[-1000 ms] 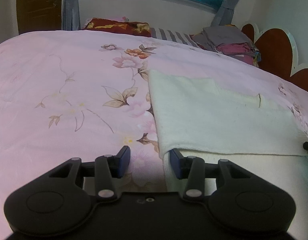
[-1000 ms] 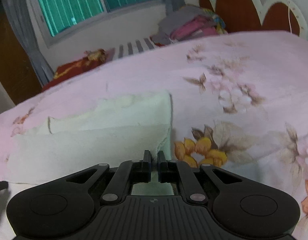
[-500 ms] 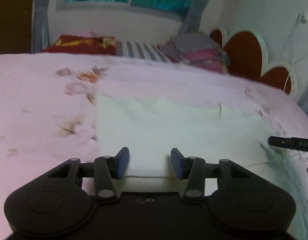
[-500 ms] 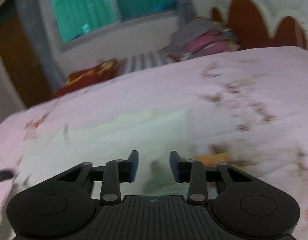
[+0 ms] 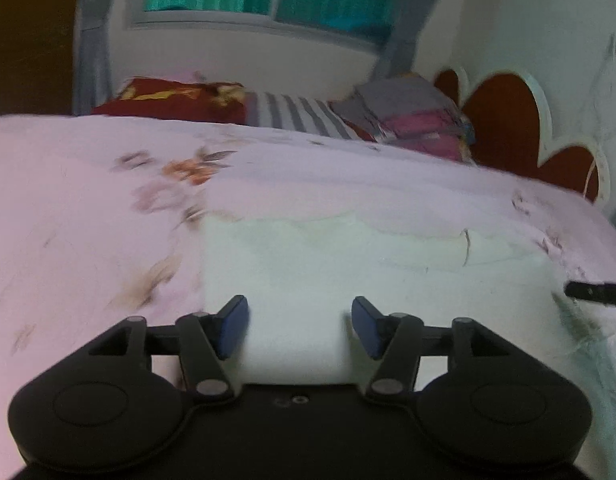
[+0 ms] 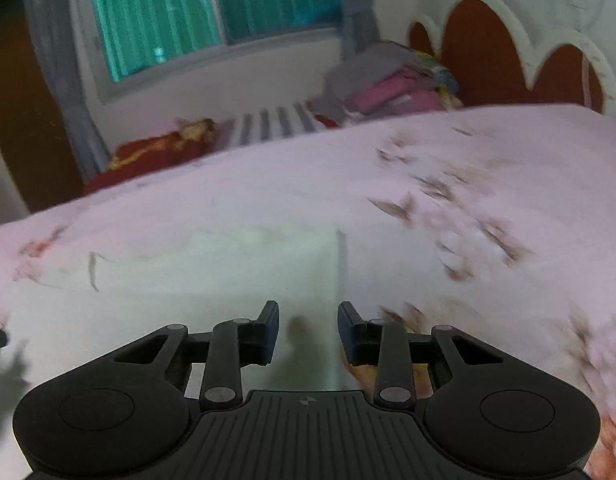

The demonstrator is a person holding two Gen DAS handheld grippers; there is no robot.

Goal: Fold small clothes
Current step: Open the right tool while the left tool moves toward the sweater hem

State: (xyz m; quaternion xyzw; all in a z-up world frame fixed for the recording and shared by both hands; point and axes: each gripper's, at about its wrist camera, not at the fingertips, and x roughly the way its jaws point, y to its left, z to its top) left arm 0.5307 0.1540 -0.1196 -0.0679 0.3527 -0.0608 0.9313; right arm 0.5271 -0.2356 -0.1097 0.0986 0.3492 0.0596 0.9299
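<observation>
A cream-white small garment (image 5: 347, 264) lies folded flat on the pink floral bedspread (image 5: 88, 208). My left gripper (image 5: 300, 326) is open and empty, hovering above the garment's near left part. In the right wrist view the same garment (image 6: 228, 268) lies with its right edge running toward my right gripper (image 6: 308, 330), which is open and empty above that edge. The tip of the right gripper (image 5: 595, 291) shows at the left wrist view's right side.
A stack of folded clothes (image 5: 411, 120), a striped cloth (image 5: 296, 116) and a red pillow (image 5: 172, 100) lie at the far side of the bed. A red scalloped headboard (image 5: 507, 120) stands at the right. A window (image 6: 212, 8) is behind.
My right gripper has opened and let go of the garment's right edge, then lifted back. My left gripper has moved right from the garment's left edge to above it, jaws wider.
</observation>
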